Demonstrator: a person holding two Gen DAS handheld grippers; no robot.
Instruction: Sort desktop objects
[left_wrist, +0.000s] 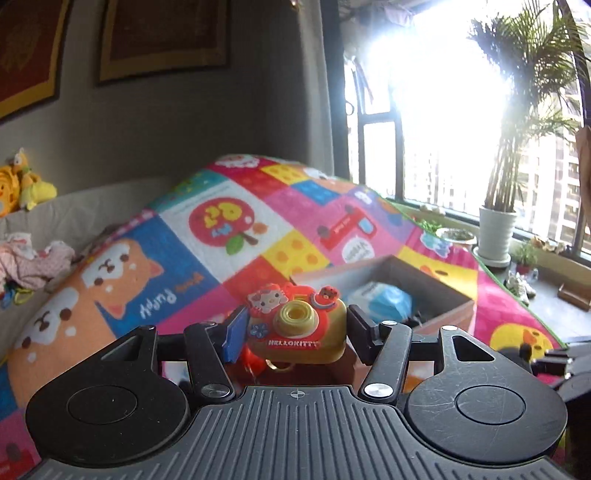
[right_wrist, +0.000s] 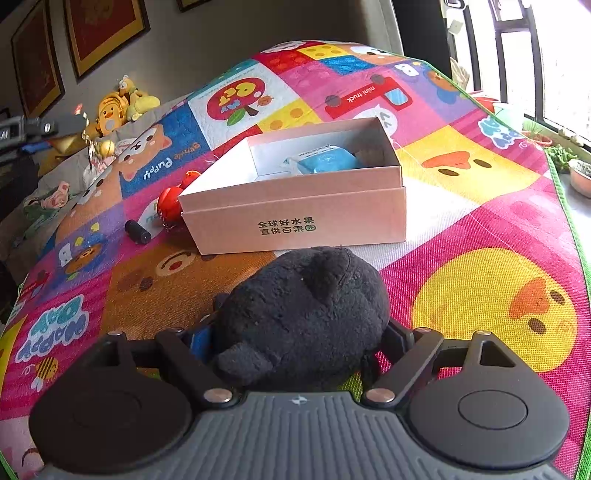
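My left gripper (left_wrist: 295, 328) is shut on a yellow and red Hello Kitty toy camera (left_wrist: 299, 325) and holds it in the air near the open cardboard box (left_wrist: 436, 291). In the right wrist view that gripper and toy show at the far left (right_wrist: 70, 138). My right gripper (right_wrist: 299, 343) is shut on a black plush toy (right_wrist: 303, 314) low over the mat, in front of the box (right_wrist: 295, 218). A blue packet (right_wrist: 321, 162) lies inside the box.
A colourful cartoon play mat (right_wrist: 480, 240) covers the surface. A red round toy (right_wrist: 171, 203) and a small black cylinder (right_wrist: 137, 232) lie left of the box. Yellow plush toys (right_wrist: 118, 107) sit far left. Potted plants (left_wrist: 496, 229) stand on the window sill.
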